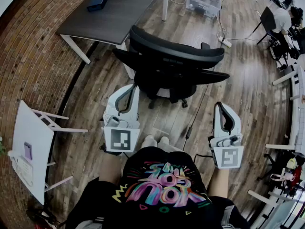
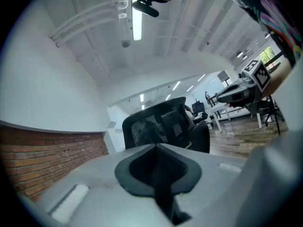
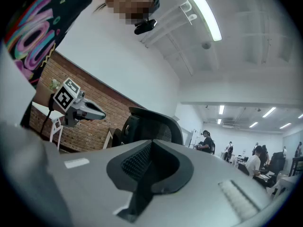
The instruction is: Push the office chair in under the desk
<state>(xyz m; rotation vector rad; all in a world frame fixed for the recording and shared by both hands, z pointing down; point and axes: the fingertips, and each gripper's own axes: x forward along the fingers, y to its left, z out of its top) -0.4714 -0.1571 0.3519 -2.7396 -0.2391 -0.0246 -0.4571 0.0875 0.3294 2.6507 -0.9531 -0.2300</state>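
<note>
With left gripper [image 1: 127,88] and right gripper [image 1: 222,107] pressed together, empty, push the stiff backrest rim [image 1: 177,50] of the office chair [image 1: 171,73] — pulled out before the desk [image 1: 128,18], likely heavy yet free-rolling.

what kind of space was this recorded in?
Looks like an open-plan office: a black office chair pulled out from a dark desk, a brick wall on one side, and other people seated farther back.
</note>
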